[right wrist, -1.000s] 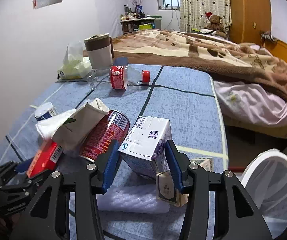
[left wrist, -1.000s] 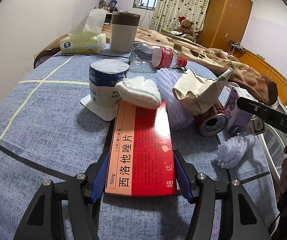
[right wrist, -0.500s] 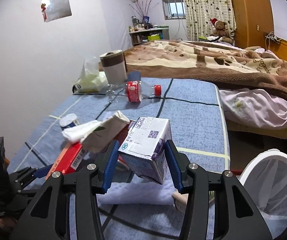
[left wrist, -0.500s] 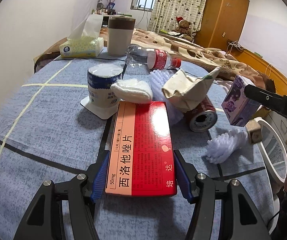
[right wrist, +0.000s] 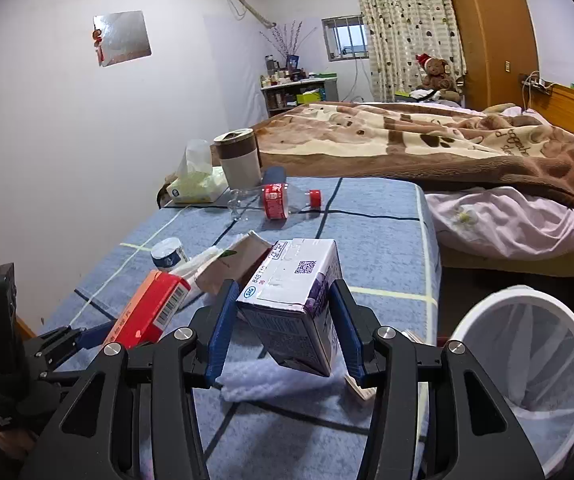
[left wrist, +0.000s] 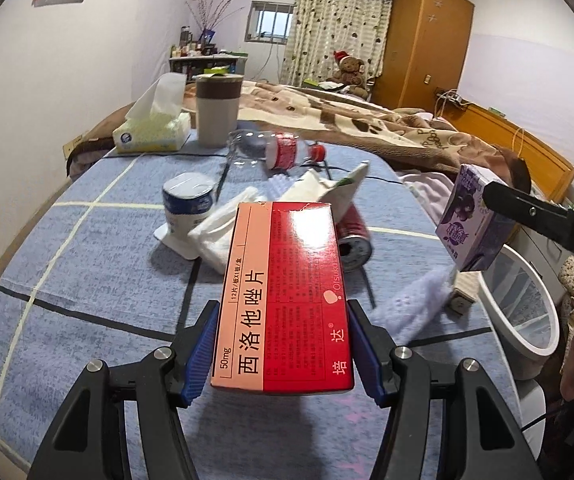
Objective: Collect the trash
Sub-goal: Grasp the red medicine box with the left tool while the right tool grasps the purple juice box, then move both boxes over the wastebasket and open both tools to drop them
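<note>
- Left wrist view: the left gripper clamps the near end of a red medicine box between its blue pads, the box carried flat above the blue table cover, probably so the long carton stays level on the way to the bin.
- Right wrist view: the right gripper holds a purple drink carton by its two broad faces, lifted and tilted, just left of the white mesh waste bin that stands off the table's edge; the side grip should let the carton fall free once the jaws part.
- Left of the bin on the table lie the other pieces: a red can, a crumpled paper bag, a white tissue wad, a blue-and-white cup and, farther back, a plastic bottle.
- Compared with a second ago, both items have risen off the table; the medicine box then lay among the litter, and the carton stood low beside the can, farther from the bin.
- The bin's rim now shows more fully in both views.
</note>
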Demonstrator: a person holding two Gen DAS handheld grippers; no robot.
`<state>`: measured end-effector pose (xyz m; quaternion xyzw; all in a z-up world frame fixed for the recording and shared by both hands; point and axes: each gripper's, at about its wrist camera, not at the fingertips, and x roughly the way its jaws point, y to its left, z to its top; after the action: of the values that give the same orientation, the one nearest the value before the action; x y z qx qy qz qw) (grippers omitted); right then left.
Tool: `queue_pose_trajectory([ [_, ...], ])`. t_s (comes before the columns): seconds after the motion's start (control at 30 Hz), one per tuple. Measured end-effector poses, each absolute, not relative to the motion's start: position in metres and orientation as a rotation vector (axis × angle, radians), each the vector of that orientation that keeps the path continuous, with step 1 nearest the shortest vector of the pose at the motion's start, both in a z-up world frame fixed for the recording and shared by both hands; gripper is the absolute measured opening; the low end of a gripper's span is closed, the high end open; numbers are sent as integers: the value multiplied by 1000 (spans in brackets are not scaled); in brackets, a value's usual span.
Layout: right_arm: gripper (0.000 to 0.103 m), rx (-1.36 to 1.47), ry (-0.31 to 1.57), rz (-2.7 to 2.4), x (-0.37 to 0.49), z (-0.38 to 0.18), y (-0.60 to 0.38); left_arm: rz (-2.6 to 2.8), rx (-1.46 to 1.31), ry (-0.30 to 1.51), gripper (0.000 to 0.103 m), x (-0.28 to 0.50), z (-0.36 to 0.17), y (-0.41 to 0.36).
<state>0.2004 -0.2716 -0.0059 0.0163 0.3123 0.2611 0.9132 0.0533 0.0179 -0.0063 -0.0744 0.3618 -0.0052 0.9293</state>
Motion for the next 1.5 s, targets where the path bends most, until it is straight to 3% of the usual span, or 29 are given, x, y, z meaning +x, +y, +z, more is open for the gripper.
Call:
queue_pose_trajectory([
  [1.5,48,219,681,204,184,-43,-411,-480,41,764,61,104,3,-186],
])
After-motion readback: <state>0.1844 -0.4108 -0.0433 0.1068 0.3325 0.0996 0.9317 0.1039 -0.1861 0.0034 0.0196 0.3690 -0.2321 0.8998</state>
